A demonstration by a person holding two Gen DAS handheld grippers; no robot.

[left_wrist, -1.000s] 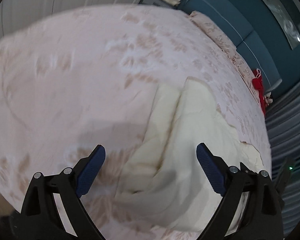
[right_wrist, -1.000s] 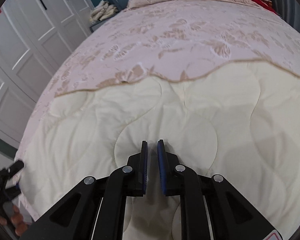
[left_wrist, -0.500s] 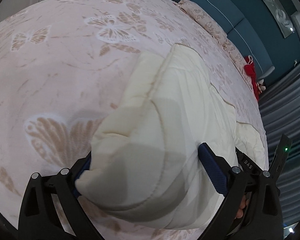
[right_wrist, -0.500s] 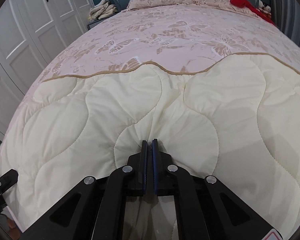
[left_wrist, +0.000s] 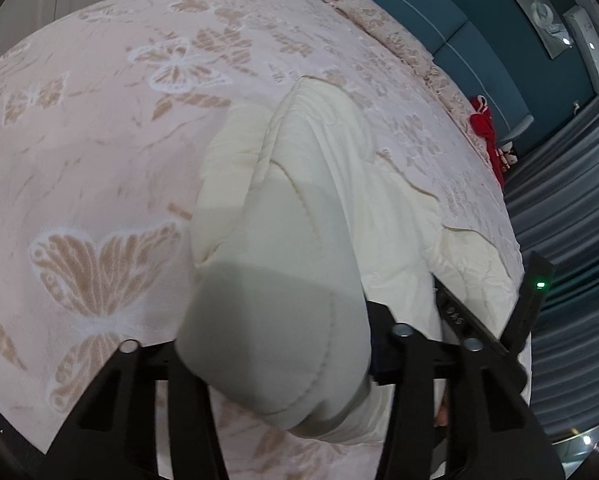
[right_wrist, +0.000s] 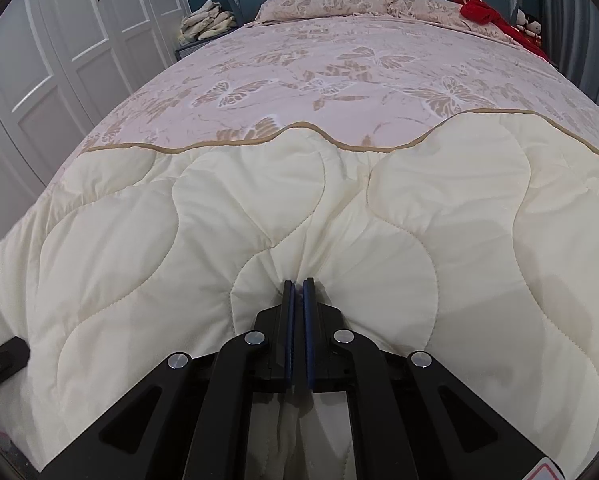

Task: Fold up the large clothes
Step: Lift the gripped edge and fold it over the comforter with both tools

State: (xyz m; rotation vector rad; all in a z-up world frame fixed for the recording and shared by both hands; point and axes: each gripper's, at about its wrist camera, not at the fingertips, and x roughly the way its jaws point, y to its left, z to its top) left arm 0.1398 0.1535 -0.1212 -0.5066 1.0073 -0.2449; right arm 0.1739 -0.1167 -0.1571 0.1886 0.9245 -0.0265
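While your right claw [right_wrist: 298, 285] pinches a tuck of the cream quilt [right_wrist: 379, 248] between nearly closed pads, the fabric radiates in small creases from that spot at the lower middle of the right wrist view. You likely hold it there to anchor the near edge so the layer can be lifted or drawn over for a fold. The quilt lies spread across the lower half of that view on the bed [right_wrist: 339, 64], its tan-trimmed far edge running left to right, so its long axis crosses the frame sideways, with the pillows [right_wrist: 327, 2] at the top.

In the left wrist view, your left claw [left_wrist: 275, 356] has a thick folded corner of the same quilt [left_wrist: 283, 280] bulging between its jaws; the pads are hidden by the padding, yet the jaws press against both sides of the bundle, so I judge it gripped. From there the quilt runs as a bunched ridge up toward the centre and off to the right of the frame. Gripping both points lets you carry the edge together without it sagging.
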